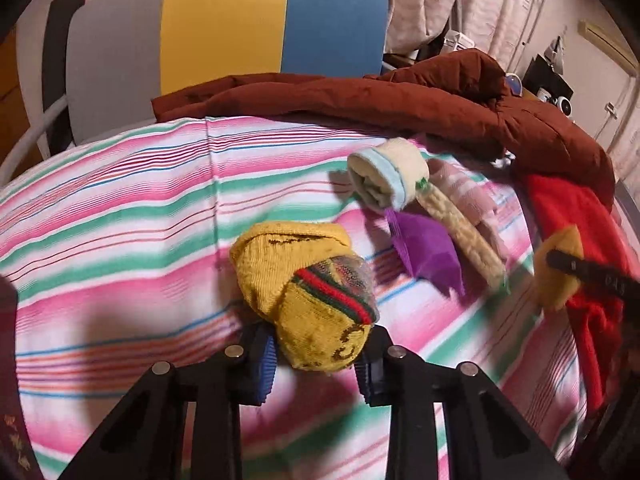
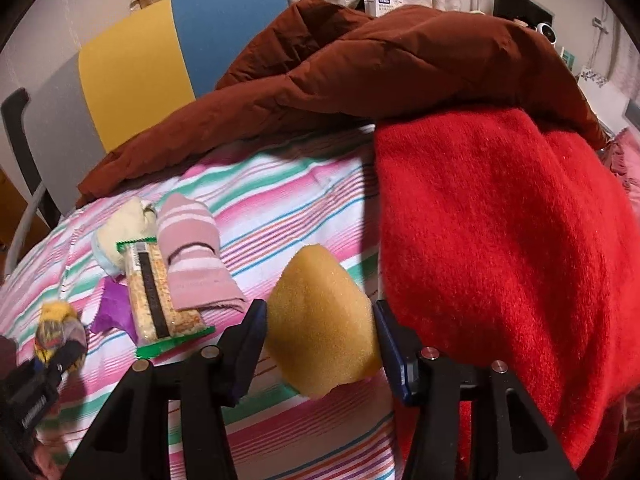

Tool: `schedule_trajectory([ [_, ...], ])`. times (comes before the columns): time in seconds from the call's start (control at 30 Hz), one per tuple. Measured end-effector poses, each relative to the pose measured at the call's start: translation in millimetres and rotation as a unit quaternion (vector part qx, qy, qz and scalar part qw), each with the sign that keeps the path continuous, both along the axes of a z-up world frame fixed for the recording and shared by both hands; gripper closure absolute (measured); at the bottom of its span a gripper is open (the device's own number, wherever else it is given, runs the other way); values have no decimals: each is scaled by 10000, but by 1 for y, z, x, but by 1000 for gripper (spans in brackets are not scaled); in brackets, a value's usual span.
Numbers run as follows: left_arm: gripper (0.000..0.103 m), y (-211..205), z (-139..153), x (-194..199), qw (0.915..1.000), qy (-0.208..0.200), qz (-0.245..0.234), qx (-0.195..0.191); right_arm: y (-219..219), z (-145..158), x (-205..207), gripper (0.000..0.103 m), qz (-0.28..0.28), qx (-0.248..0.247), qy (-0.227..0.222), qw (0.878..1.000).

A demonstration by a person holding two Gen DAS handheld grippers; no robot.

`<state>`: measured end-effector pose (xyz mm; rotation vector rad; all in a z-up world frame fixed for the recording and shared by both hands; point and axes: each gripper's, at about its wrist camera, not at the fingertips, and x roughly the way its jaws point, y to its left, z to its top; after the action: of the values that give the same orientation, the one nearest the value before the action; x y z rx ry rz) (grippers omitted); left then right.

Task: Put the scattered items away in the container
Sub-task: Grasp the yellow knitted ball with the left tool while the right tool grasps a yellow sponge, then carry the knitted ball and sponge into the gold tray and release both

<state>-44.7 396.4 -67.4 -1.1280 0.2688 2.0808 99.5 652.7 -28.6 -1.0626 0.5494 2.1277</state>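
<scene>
A striped cotton bedsheet (image 1: pixel 120 208) spread wide; at its two o'clock edge lay a fuzzy red sweater (image 2: pixel 500 240). The right gripper (image 2: pixel 320 344) clenched a porous yellow sponge (image 2: pixel 320 320) (wedge-shaped). The left gripper (image 1: pixel 316 356) clenched a knitted yellow sock ball (image 1: pixel 304 292).

Left gripper (image 1: pixel 318 354): matte black angular arms with triangular cut-outs, round silver bolt heads on top, ribbed blue pads lining the jaws. Right gripper (image 2: pixel 318 354): same black build, silver bolts, dark blue pads. White lettering on the black body, unreadable.
</scene>
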Motion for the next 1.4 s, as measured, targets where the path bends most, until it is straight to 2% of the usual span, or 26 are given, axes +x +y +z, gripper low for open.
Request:
schedule_trajectory([
  [0.1, 72, -14, 1, 11, 10000, 66, -25, 22, 0, 3, 1, 50, 28, 3, 95, 10000],
  [0.33, 73, -54, 8, 19, 9993, -76, 207, 313, -3, 15, 5, 49, 3, 234, 397, 9989],
  [0.53, 73, -94, 32, 19, 9965, 14, 443, 715, -9, 29, 8, 49, 94, 458, 719, 9963],
  [0.8, 73, -151, 62, 9, 9890, 81, 847, 1211, -45, 40, -10, 50, 890, 843, 880, 9885],
  [1.1, 73, -209, 77, 5, 9824, 148, 1166, 1454, -100, 50, -23, 49, 1795, 1055, 1006, 9729],
  [1.17, 73, -222, 78, 5, 9823, 193, 1203, 1421, -116, 54, -24, 49, 1961, 951, 1135, 9693],
  [1.3, 73, -248, 76, 7, 9808, 220, 1372, 1368, -156, 54, -34, 49, 2404, 356, 1417, 9596],
  [1.4, 73, -269, 72, 8, 9796, 222, 1527, 1286, -197, 56, -47, 49, 2875, 22, 1534, 9454],
])
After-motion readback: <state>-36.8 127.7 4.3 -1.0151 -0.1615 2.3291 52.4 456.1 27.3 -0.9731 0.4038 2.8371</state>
